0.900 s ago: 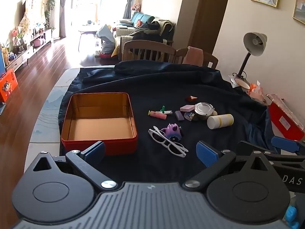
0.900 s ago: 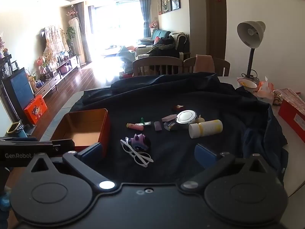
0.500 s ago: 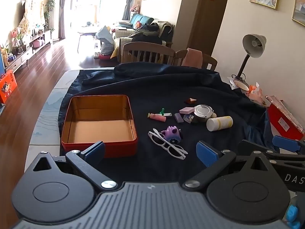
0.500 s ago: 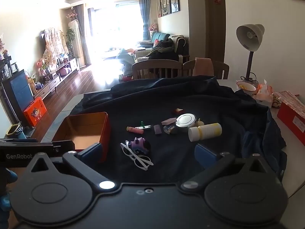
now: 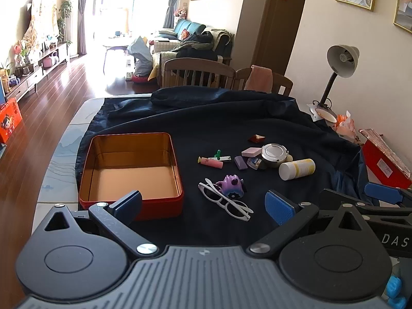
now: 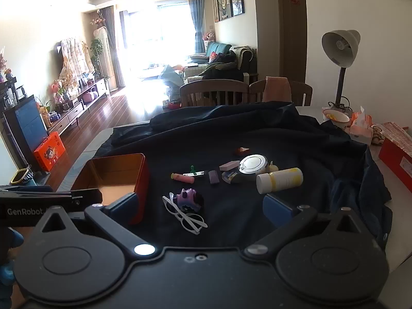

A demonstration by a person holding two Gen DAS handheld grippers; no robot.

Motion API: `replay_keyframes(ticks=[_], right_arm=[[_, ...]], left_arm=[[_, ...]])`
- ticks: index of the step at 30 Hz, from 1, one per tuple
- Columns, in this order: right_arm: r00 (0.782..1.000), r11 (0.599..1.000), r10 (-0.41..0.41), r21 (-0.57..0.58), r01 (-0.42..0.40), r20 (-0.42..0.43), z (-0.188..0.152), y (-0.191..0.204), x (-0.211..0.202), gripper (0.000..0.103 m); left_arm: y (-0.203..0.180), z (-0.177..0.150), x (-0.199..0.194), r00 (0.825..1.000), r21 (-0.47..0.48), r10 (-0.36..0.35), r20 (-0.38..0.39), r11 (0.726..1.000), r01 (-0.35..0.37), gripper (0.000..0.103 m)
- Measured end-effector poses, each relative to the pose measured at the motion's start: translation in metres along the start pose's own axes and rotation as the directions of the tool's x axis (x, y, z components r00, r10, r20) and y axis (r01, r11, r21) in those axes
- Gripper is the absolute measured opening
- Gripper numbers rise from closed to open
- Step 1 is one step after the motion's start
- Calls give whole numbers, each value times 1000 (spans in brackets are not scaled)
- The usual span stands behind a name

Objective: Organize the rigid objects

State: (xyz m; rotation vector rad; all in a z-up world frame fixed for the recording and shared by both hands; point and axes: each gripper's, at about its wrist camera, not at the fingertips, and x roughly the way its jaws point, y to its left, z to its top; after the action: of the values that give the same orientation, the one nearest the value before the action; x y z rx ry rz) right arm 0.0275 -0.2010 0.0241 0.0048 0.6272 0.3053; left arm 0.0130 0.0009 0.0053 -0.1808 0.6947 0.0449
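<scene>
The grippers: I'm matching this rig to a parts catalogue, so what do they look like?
Both are black, with two round discs at the base and angled link arms with silver rivets. The left gripper has blue fingertip pads and a grey ribbed body. The right gripper has a smooth black body. Its side reads "DAS" in the left view; the left one's reads "GenRobot". Blue gloves show at the frame edges.

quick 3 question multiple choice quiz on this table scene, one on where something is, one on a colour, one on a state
1. Where do the white glasses lie?
A. in the tin
B. on the dark cloth, beside the purple toy
C. under the lamp

2. What colour is the tin outside?
A. red
B. green
C. white

3. How is the left tool?
A. shut on the bottle
B. shut, empty
C. open, empty

Answers: 1 B, the glasses touch the purple toy on the cloth; 2 A, its outer wall is red; 3 C, its blue pads stand far apart with nothing between.
</scene>
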Motion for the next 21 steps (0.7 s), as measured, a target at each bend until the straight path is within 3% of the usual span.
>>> replay_keyframes(ticks=[21], right_arm=[[1000, 1000, -7, 22, 7, -2, 3, -11, 17, 102]], left_arm=[[-1, 4, 14, 1000, -2, 4, -16, 1000, -4, 102]])
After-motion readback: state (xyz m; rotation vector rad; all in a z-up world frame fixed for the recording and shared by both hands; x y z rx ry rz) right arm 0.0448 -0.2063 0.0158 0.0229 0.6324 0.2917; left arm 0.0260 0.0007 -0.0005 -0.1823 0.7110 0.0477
